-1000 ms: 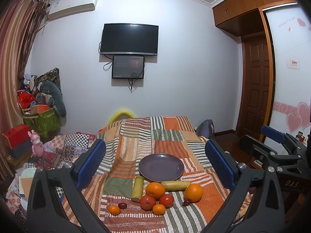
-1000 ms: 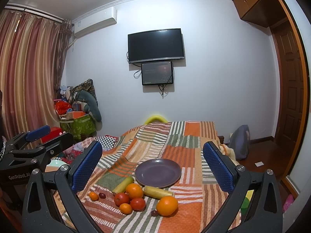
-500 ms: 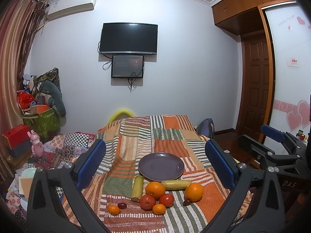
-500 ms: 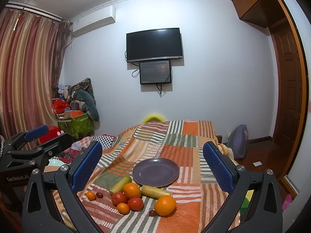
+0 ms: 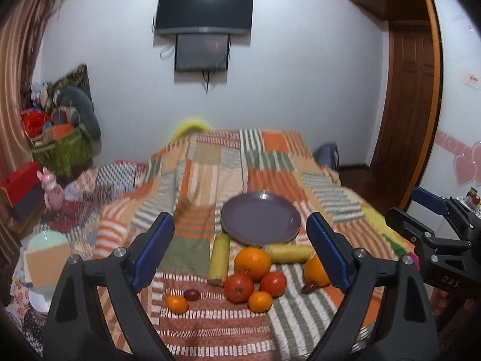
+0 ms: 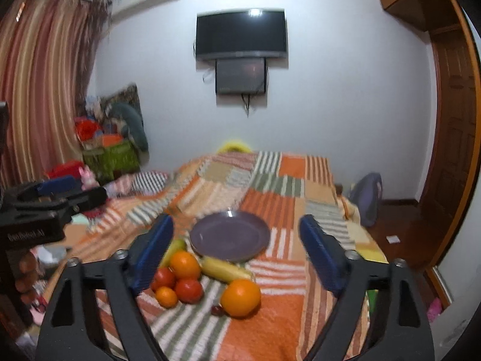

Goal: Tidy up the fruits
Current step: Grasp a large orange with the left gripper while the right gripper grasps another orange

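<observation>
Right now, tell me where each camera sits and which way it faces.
Left wrist view: on the left gripper, looking forward over the patchwork blanket at the purple plate and the fruit; its own open fingers frame the view, with the right gripper at the right edge.
Right wrist view: on the right gripper, facing the same way; its open fingers show, with the left gripper at the left edge.
Shared: plate, fruit, blanket, wall TV.

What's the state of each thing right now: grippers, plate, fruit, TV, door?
Left gripper: open, holding nothing.
Right gripper: open, holding nothing.
Plate: bare, on the quilt.
Fruit: all off the plate.
TV: off.
Door: shut.
</observation>
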`<state>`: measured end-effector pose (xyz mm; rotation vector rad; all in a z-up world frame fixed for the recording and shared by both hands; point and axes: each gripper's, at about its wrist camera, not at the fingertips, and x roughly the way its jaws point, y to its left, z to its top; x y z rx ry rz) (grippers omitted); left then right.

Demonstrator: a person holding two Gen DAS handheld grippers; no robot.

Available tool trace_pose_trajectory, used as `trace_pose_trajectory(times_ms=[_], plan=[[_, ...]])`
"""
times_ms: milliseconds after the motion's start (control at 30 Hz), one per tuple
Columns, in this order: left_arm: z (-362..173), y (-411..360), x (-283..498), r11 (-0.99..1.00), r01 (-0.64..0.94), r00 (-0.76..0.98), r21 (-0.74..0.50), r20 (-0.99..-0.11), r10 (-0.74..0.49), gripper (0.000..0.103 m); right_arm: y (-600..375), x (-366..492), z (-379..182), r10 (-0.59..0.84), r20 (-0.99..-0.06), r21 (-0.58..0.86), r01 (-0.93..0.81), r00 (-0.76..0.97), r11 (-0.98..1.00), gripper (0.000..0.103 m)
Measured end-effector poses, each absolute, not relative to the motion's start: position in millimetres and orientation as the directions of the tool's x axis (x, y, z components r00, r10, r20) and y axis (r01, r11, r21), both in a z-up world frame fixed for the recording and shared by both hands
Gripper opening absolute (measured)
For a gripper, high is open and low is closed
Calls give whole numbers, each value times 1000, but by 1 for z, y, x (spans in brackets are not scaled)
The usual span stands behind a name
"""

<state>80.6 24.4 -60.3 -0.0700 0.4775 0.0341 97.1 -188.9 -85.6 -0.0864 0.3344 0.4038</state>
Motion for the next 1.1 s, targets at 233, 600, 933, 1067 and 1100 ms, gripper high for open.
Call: trace_pose_trajectory(times_ms=[233, 600, 933, 1067, 1100], plan=[[-106, 37, 116, 997, -46, 805, -69, -594, -4, 90, -188, 130, -123, 370, -480, -13, -428, 795, 904, 81], [-165, 34, 160, 996, -7, 695, -86, -716, -57, 91, -188, 162, -170, 358, -637, 34, -439, 683, 898, 81], [-194, 15, 191, 994, 74, 640, -75, -761, -105, 90, -181, 180, -198, 372, -708, 76, -459, 600, 885, 81], [-203, 17, 207, 993, 63, 614, -101, -781, -119, 87, -177, 187, -207, 378, -729, 90, -467, 571, 880, 81], [-205, 17, 211, 993, 61, 608, -104, -785, -120, 87, -178, 187, -208, 381, -729, 94, -468, 568, 878, 81]])
